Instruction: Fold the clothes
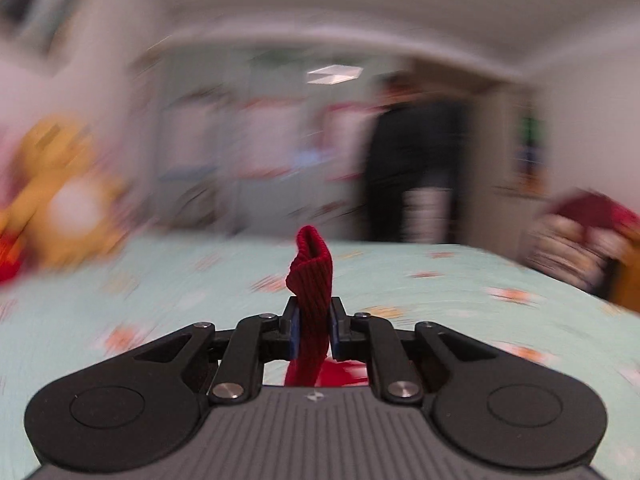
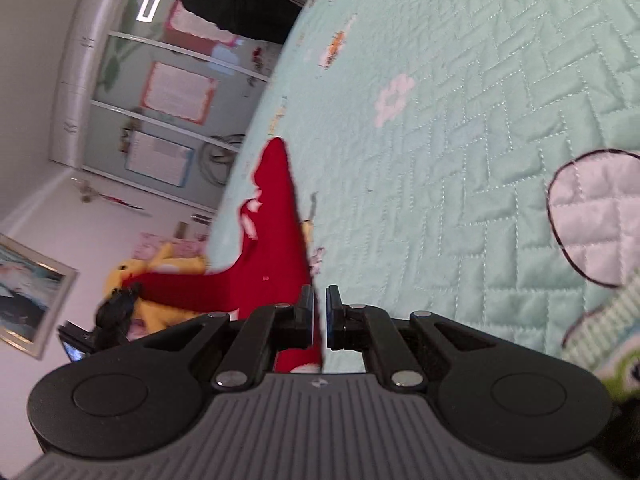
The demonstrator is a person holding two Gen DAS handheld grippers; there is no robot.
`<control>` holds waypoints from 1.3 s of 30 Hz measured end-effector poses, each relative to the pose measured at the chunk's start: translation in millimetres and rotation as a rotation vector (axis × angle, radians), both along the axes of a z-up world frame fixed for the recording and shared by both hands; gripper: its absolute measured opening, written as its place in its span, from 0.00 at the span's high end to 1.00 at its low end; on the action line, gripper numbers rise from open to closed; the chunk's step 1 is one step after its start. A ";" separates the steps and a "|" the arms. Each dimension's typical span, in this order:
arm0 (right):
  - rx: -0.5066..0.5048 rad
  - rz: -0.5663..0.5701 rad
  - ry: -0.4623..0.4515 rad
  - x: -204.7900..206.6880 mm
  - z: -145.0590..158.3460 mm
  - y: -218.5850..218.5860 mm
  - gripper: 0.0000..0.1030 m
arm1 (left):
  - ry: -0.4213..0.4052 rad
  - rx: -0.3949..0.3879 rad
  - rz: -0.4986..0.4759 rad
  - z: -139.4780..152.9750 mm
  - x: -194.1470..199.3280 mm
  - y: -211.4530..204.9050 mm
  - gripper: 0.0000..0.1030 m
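Above the bed, with its pale green quilted cover printed in small flowers, the left tool is closed tight on a ribbed dark red cuff; the cloth stands up past the blue pads and curls over at its tip, while more red fabric hangs below the jaws. Everything behind it in the left wrist view is smeared by motion blur: a yellow plush toy off the bed's left side, a person in dark clothes beyond its far edge, and a heap of red and pale things off its right side. From the right wrist view, rolled sideways, the right tool has its jaws nearly together on the thin edge of the red garment, which stretches away from the tool, lifted above the bed. One red sleeve runs off the bed's side to the other tool, seen small beside the toy. The person stands past the bed's far end.
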State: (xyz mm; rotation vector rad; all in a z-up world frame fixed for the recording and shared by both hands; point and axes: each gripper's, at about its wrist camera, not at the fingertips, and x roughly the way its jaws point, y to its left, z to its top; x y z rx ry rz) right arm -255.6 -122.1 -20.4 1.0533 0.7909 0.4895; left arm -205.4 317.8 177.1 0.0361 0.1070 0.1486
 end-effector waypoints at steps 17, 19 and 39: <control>0.057 -0.048 -0.196 -25.9 51.5 -79.3 0.93 | 0.339 0.037 -0.321 -104.2 -102.5 -122.6 0.54; 0.063 -0.176 -0.316 -32.1 85.7 -108.8 0.93 | 0.337 -0.076 -0.286 -99.5 -108.1 -110.5 0.50; -0.096 0.267 -0.087 114.0 20.6 53.4 0.45 | 0.490 -0.850 -0.226 -111.3 -108.4 -73.6 0.44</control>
